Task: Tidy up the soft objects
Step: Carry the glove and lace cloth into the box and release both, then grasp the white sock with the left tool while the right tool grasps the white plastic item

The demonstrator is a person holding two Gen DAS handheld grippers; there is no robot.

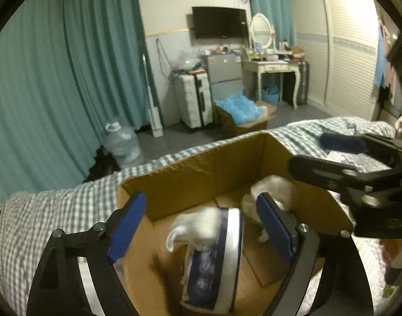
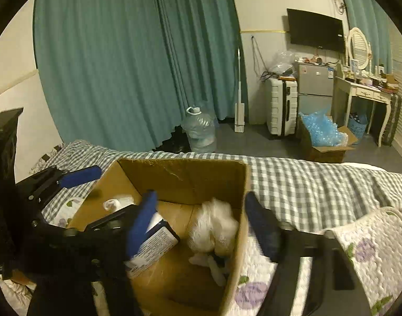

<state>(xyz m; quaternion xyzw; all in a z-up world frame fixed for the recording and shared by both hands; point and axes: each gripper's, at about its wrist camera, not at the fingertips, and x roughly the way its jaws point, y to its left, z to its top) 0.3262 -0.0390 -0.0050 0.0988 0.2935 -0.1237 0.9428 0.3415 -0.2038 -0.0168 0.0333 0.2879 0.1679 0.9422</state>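
While both my jaws stand apart and empty over the cardboard box [image 1: 190, 173] on the bed: left gripper [image 1: 201, 226], nearest, frames a blue-and-white soft pack [image 1: 214, 260] at 6 o'clock, probably light, squashy; pinch its midsection. Right gripper [image 2: 201, 226] frames a white plush toy [image 2: 214, 226] at 12 o'clock, likely limp; take its body.

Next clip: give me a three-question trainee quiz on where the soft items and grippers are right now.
1. True or false: the white plush toy lies inside the cardboard box.
2. What does the box sit on: A floor, B checked bedspread, C dresser?
3. Fill in: the blue-and-white tissue pack lies between the open fingers of the ____ gripper.

Key: 1 true; 2 B; 3 left. The right gripper is open too, straddling the box wall.
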